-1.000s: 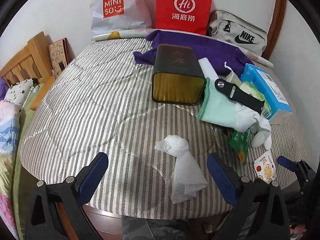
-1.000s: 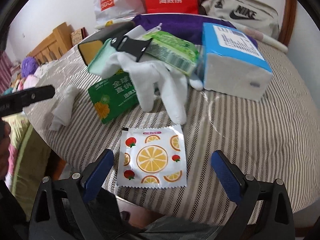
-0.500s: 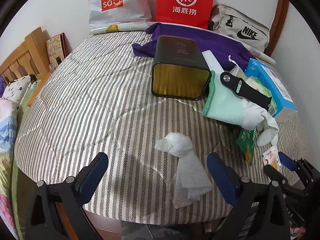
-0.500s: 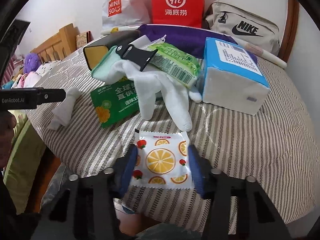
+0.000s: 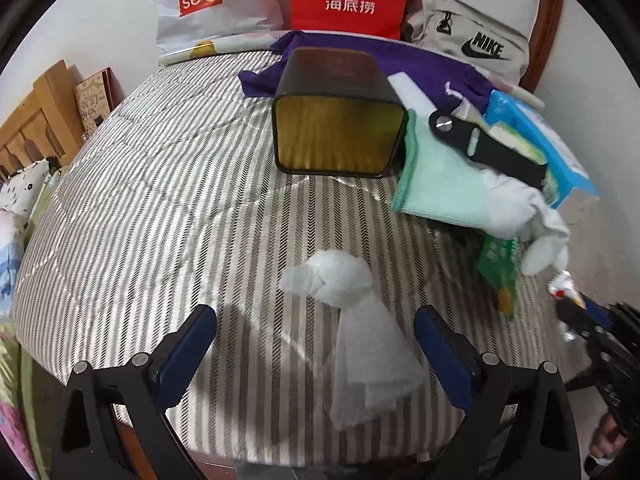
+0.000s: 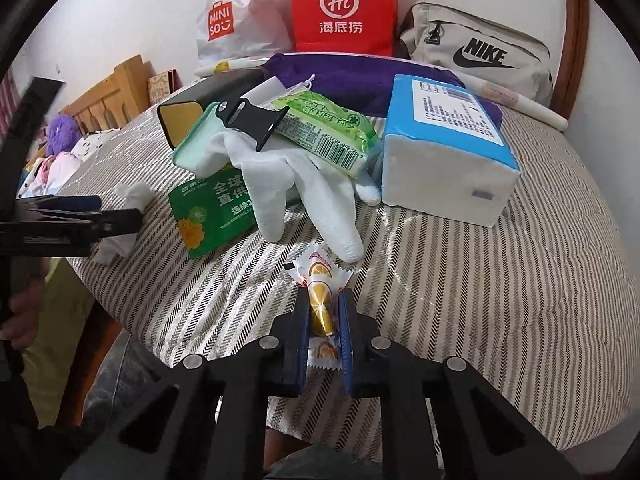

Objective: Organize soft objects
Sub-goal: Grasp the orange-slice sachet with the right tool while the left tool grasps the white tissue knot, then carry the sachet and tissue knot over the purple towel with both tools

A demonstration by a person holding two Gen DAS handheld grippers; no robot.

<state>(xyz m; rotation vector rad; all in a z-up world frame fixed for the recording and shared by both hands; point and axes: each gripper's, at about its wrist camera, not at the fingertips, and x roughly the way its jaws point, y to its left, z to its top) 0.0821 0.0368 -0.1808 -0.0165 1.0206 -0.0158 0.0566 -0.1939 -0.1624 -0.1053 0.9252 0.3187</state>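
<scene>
Tongs first: my right tongs have just been closing and are now clamped on the orange-print sachet, which has crumpled up between the pads at the near edge of the bed. My left tongs stand wide apart, nothing gripped, straddling the white tissue that lies loose on the striped cover.

Rest of the soft stuff is piled toward the back right: white glove, mint cloth, green wet-wipe pack, blue tissue pack. Black tin lies on its side with its mouth facing me; likely the drop target, can't confirm.

Risks as I judge them:
- Sachet is slick foil, pinched by a fold only. Fast lift could let it slide out and drop off the bed edge.
- Glove fingertip sits just beside the sachet; may snag and drag.
- Tissue is limp and flat; closing too high grabs air, too low pinches the bed cover.
</scene>
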